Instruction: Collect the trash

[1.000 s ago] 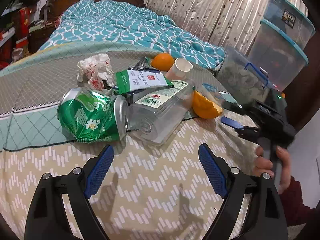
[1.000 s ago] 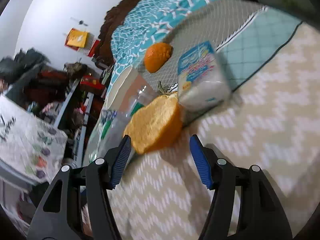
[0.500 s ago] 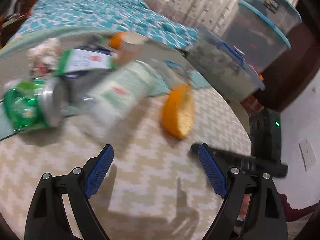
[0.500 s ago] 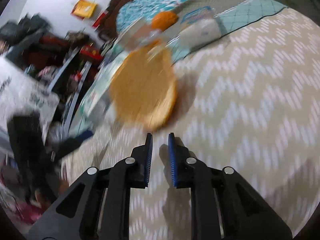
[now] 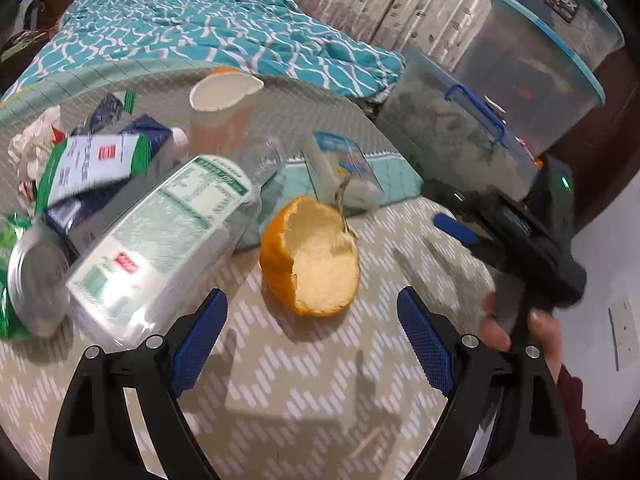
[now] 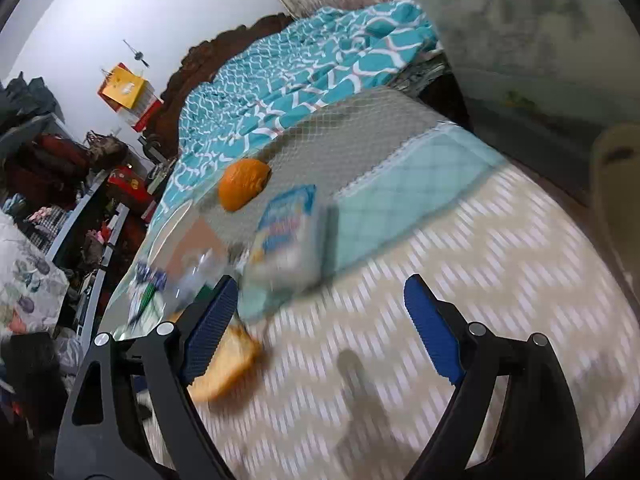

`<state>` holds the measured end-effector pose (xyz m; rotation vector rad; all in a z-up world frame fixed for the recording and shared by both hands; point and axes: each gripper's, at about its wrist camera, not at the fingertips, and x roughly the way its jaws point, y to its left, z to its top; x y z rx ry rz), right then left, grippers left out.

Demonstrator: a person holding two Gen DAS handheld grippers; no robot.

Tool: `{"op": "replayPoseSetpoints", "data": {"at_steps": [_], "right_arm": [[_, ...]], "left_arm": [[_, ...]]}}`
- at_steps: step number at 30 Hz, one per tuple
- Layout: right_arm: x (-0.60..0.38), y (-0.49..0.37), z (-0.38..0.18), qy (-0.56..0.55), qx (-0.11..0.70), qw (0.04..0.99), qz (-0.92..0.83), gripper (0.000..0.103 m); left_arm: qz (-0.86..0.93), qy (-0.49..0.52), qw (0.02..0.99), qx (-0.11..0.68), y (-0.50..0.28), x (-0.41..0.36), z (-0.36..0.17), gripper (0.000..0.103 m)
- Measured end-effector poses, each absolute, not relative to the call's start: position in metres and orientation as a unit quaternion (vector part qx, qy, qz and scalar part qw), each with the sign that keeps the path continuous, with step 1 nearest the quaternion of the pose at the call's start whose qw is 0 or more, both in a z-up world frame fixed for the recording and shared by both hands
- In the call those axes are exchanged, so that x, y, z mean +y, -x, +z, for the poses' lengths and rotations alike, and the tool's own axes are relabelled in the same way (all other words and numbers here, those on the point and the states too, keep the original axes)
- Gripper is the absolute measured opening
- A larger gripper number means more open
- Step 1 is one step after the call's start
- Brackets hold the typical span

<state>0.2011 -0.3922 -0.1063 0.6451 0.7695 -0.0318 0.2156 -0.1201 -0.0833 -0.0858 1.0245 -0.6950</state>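
Note:
A hollow orange peel lies on the patterned table cloth, just ahead of my open left gripper. Left of it lie a clear plastic bottle, a crushed green can, a green and white packet, a paper cup and crumpled paper. A small tissue pack lies behind the peel. My right gripper is open and empty; the peel sits by its left finger, the tissue pack ahead. The right gripper also shows in the left wrist view.
A whole orange sits at the far side of the table. Clear storage boxes stand stacked at the right. A bed with a teal blanket lies behind the table. Cluttered shelves are at the left.
The right gripper shut half a second ago and now stands open again, drawn back to the right of the peel. The left gripper moved right and now faces the peel.

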Motion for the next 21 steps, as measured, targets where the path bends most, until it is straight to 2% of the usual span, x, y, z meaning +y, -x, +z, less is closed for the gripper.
{"op": "replayPoseSetpoints", "data": {"at_steps": [4,7,9,11,12,13,21], "right_arm": [[-0.367,-0.248,-0.11,-0.255,0.396,0.882,-0.019,0.085],[-0.352,-0.281,-0.119,-0.223,0.422,0.878,-0.03,0.085],[-0.352,-0.294,-0.126,-0.206,0.437,0.875,-0.037,0.084],[-0.352,-0.297,-0.132,-0.201,0.451,0.87,-0.016,0.065],[-0.353,-0.293,-0.13,-0.199,0.448,0.872,-0.014,0.064],[-0.355,-0.287,-0.128,-0.197,0.446,0.873,-0.012,0.063],[-0.406,-0.19,-0.114,-0.236,0.394,0.888,-0.03,0.062]], "left_arm": [[-0.308,0.033,0.816,0.487,-0.228,-0.128,-0.087,0.081],[-0.292,0.017,0.816,0.498,-0.236,-0.138,-0.094,0.062],[-0.294,0.02,0.808,0.51,-0.241,-0.144,-0.101,0.057],[-0.282,0.005,0.8,0.529,-0.244,-0.151,-0.111,0.025],[-0.274,-0.003,0.797,0.538,-0.244,-0.153,-0.116,0.022],[-0.273,-0.001,0.796,0.541,-0.244,-0.152,-0.118,0.013],[-0.33,0.038,0.764,0.554,-0.211,-0.144,-0.116,0.01]]}}
